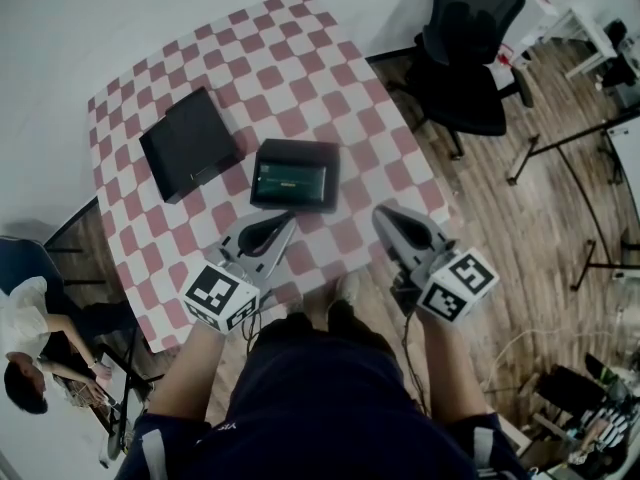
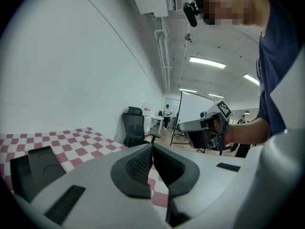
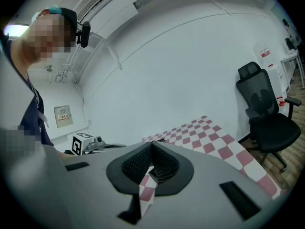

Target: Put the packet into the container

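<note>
Head view: your left gripper and right gripper are both closed and empty over the desk's near edge. The packet seemingly sits inside the container; lift away without nudging it.

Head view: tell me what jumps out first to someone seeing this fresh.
The red-and-white checked tablecloth dominates. An open black container sits at its middle with a dark green packet inside, and a flat black slab lies to its left. Nearer the person, the left gripper and right gripper hover shut and empty by the table's front edge.
</note>
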Motion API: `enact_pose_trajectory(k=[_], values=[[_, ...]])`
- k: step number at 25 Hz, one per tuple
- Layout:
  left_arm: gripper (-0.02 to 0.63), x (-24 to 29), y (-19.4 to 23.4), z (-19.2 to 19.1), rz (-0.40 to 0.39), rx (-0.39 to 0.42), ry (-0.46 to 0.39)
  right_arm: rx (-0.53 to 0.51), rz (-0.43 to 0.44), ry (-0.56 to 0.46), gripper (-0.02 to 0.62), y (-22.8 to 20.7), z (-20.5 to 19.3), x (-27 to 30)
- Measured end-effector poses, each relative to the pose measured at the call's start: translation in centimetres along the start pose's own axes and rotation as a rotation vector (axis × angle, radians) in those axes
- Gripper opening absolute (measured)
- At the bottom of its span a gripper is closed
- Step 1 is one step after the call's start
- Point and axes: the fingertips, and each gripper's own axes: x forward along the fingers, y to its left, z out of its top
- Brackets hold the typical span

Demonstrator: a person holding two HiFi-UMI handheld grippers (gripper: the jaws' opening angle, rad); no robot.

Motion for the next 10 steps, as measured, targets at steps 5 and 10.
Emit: enact_pose_trajectory(k=[5,10], values=[[0.028,0.16,0.16,0.03,0.007,-0.008,-0.002,-0.001,-0.002,0.009,0.017,-0.26,0.02,0.05],[0.027,0.21,0.47,-0.1,0.009,-0.01,0.0,-0.002,-0.001,0.013,0.016,-0.31,-0.08,0.29]])
